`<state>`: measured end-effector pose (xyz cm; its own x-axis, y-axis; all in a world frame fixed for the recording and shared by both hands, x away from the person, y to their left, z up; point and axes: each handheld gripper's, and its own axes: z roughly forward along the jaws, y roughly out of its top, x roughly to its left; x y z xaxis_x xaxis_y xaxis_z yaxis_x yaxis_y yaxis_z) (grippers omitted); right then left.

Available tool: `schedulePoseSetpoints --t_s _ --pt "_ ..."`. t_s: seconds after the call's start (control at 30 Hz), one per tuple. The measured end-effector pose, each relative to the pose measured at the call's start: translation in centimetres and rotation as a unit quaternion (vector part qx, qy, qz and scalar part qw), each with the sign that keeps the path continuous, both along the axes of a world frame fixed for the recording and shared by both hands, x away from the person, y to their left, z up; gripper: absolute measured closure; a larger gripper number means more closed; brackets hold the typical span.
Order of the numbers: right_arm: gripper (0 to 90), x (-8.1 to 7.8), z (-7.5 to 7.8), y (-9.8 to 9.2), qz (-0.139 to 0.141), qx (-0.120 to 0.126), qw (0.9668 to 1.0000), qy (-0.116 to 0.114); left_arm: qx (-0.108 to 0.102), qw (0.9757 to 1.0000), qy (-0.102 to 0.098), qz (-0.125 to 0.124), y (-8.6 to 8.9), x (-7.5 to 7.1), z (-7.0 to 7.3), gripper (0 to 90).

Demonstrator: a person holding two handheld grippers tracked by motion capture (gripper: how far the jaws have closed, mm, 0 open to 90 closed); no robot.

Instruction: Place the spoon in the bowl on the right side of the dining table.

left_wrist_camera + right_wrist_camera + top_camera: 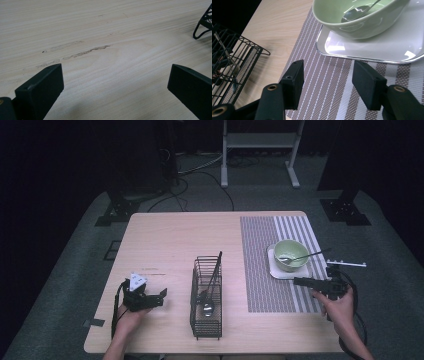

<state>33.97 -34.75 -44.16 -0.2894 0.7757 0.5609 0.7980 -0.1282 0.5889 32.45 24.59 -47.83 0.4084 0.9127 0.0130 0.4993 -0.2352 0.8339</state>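
Just beside the green bowl (291, 254), which holds a spoon (300, 257) on a white tray (285, 272), the right gripper (306, 281) stands spread and empty; left gripper (159, 296), well apart, likewise spread over bare bench (170, 235).

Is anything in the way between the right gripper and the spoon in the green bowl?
Nothing visible. The right gripper, jaws open and empty, hangs over bare striped placemat. The spoon lies inside the green bowl, reachable from above.

recording lab, dark room, equipment stands (260, 150), floor cables (200, 170)
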Motion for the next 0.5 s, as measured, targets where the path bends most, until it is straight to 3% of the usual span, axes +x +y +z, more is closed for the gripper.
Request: schedulePoseSetpoints --t_s 0.5 --pt "41.3 -0.6 -0.3 1.5 0.023 -0.013 0.9997 -0.002 -0.001 1.0000 0.000 0.000 0.0 0.0 0.0 0.0"
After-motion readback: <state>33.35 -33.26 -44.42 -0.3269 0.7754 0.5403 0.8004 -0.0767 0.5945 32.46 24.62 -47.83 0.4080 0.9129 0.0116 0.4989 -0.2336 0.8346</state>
